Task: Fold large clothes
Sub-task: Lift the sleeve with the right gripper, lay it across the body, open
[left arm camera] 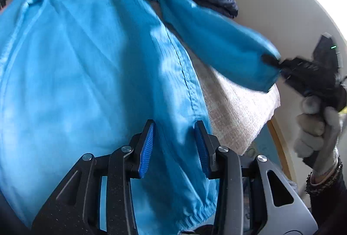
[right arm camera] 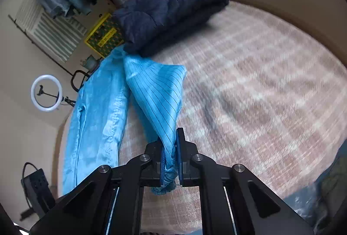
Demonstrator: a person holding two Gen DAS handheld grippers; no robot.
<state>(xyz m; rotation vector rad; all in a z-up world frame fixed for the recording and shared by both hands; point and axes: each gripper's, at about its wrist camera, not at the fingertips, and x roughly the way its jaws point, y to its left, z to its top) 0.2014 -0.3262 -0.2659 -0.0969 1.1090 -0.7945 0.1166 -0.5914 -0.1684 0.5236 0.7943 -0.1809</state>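
Pinching the cuff of a long sleeve (right arm camera: 158,91), our right claw (right arm camera: 173,156) has its two blue pads pressed tight on the cloth, with a little bunch of it poking out behind them. The sleeve belongs to a big bright blue shiny jacket with thin dark stripes (right arm camera: 95,122). It stretches away from the claw to the rest of the jacket, which lies flat on a pale pink checked blanket (right arm camera: 260,94). Farther off sits a folded dark blue puffy coat (right arm camera: 171,11).

Our left claw (left arm camera: 175,143) hangs over the jacket's body near its side seam. Its pads are apart, and we cannot tell if they touch the cloth. Off to its right, a gloved hand (left arm camera: 316,126) holds the other claw's handle.
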